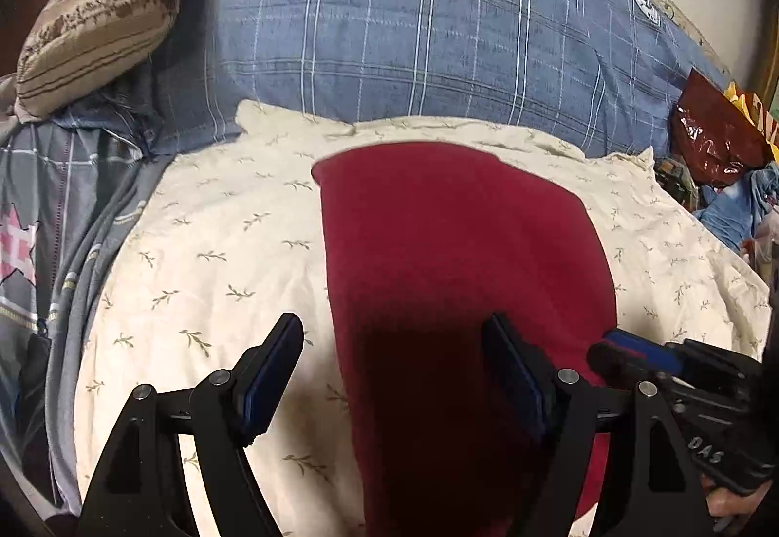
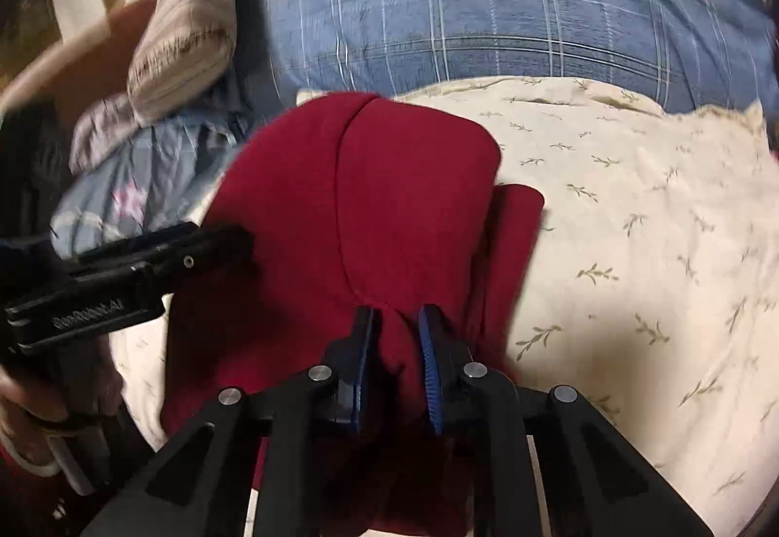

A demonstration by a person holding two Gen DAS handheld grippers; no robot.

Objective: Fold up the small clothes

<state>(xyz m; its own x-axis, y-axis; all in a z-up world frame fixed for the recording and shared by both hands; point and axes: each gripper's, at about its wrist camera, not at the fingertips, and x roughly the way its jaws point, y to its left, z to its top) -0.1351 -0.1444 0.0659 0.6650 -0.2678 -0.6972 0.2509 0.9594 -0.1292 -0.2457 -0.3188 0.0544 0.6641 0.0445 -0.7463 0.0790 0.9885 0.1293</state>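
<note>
A dark red garment (image 1: 457, 254) lies on a cream leaf-print sheet (image 1: 219, 254). My left gripper (image 1: 394, 342) is open, its fingers straddling the garment's left edge just above the cloth. My right gripper (image 2: 397, 332) is shut on a pinched fold of the red garment (image 2: 350, 206) near its front edge, and a raised layer curves up behind it. The right gripper's fingers also show at the right of the left wrist view (image 1: 633, 349). The left gripper's body shows at the left of the right wrist view (image 2: 126, 274).
A blue plaid pillow (image 1: 414, 26) lies beyond the sheet. A beige striped pillow (image 1: 97, 11) and grey bedding (image 1: 44, 220) lie at the left. A red foil bag (image 1: 715, 138) and blue clothes (image 1: 740, 206) are heaped at the right.
</note>
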